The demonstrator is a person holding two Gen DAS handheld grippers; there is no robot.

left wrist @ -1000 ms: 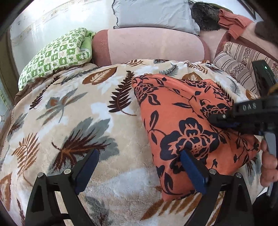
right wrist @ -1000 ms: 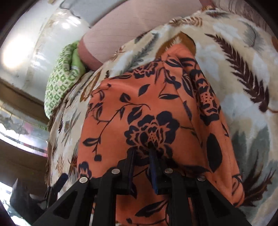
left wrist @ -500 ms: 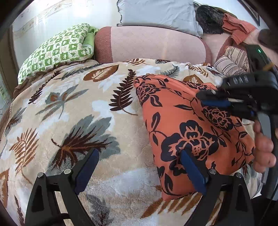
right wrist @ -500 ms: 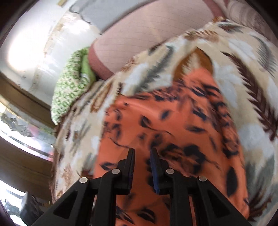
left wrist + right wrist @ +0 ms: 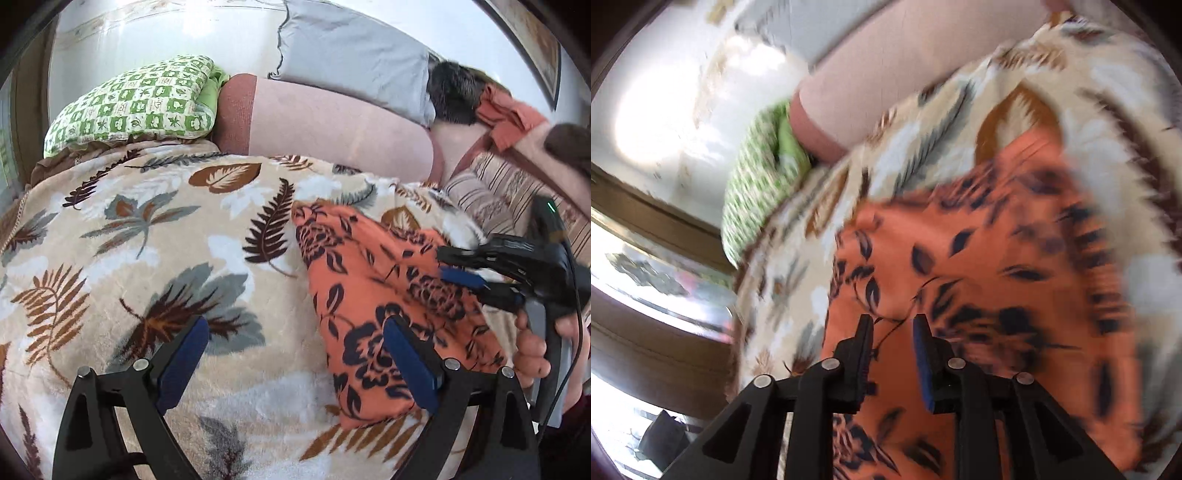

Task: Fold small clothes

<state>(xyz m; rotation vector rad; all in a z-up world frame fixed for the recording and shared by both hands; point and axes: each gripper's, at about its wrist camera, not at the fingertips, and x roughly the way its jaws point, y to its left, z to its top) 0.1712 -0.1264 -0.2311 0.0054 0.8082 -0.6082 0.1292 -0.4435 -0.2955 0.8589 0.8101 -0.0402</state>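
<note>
Soft beige bed blanket with brown and grey leaves lies under everything, and pillows sit behind it; on it rests our orange cloth with dark flowers, already folded into a long strip; its long side runs from near us away toward the pillows. We think one fold is done; next we must grab an end and fold it shorter. Our left tool is spread wide and holds nothing; our right tool hangs over the cloth, fingers a little apart, gripping nothing.

Black left claw w/ blue pads, silver screws; bare-skinned hand.
</note>
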